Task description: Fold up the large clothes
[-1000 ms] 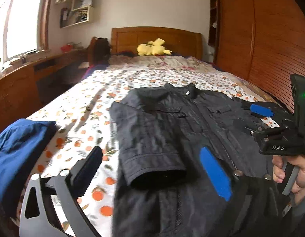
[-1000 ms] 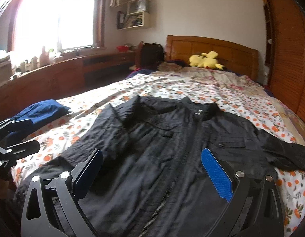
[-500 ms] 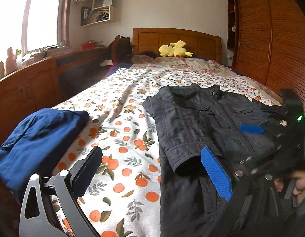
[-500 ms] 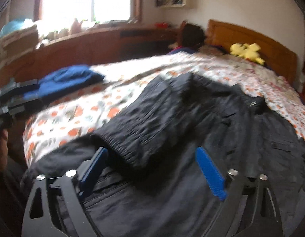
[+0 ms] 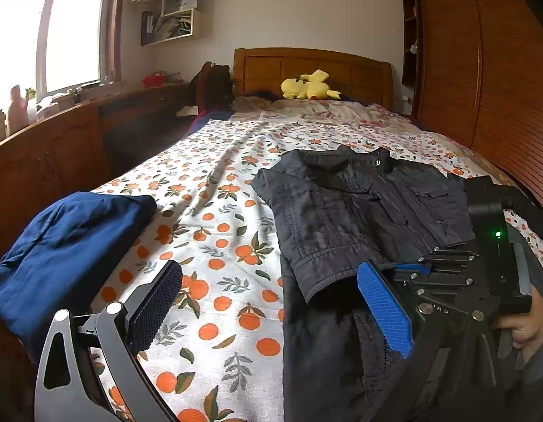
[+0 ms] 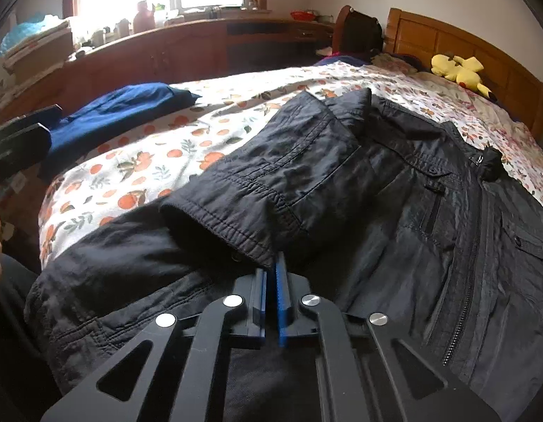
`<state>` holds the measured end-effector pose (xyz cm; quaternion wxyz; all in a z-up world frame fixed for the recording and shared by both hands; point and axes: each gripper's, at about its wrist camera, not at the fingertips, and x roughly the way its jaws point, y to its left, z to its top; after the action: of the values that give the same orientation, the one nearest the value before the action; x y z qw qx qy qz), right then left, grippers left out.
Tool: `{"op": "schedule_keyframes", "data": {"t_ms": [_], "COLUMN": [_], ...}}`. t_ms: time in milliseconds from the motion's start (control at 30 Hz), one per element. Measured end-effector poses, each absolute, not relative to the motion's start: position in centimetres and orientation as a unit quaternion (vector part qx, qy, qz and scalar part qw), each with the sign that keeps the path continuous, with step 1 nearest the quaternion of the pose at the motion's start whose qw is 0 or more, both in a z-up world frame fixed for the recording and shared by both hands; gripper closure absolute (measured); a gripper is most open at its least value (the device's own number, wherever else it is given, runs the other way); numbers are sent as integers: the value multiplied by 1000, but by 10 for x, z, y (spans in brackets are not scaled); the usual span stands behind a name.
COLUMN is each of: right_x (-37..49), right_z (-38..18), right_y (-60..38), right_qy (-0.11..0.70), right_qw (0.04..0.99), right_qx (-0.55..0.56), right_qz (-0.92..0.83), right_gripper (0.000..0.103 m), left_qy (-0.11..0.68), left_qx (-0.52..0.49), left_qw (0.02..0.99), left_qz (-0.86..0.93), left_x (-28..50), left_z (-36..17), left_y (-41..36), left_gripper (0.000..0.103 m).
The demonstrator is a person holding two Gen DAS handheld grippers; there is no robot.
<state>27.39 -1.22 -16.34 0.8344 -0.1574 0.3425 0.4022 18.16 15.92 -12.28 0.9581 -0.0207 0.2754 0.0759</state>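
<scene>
A black jacket [image 5: 370,204] [image 6: 429,232] lies front-up on the orange-print bed sheet [image 5: 215,232], its left sleeve [image 6: 271,183] folded across the chest. In the right wrist view my right gripper [image 6: 271,274] has its blue pads pressed together on the edge of the sleeve cuff [image 6: 232,232]. The left wrist view shows that right gripper [image 5: 412,270] beside the cuff [image 5: 327,274], held by a hand [image 5: 524,327]. My left gripper [image 5: 271,306] is open over the sheet and the jacket's near edge, holding nothing.
A folded blue garment [image 5: 67,242] [image 6: 123,112] lies at the bed's left edge. A yellow plush toy [image 5: 308,86] sits by the wooden headboard [image 5: 313,66]. A wooden desk unit [image 6: 187,49] runs along the left, a wardrobe [image 5: 482,70] along the right.
My right gripper dropped toward the folded sleeve and went from wide open to shut on its cuff. My left gripper drew away to the left, bringing the blue garment into view.
</scene>
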Motion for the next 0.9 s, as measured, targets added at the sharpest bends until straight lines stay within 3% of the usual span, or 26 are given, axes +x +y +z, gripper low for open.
{"op": "schedule_keyframes", "data": {"t_ms": [467, 900], "right_x": [275, 286], "right_z": [-101, -94], "right_y": [-94, -188], "right_qy": [266, 262], "right_qw": [884, 923], "right_qx": [-71, -47], "right_qz": [377, 279], "right_gripper": [101, 101], "left_qy": [273, 271], "left_qx": [-14, 3], "left_qw": [961, 963], "left_qz": [49, 12], "left_x": [194, 207], "left_z": [-121, -121], "left_y": [132, 88], "left_gripper": [3, 3]}}
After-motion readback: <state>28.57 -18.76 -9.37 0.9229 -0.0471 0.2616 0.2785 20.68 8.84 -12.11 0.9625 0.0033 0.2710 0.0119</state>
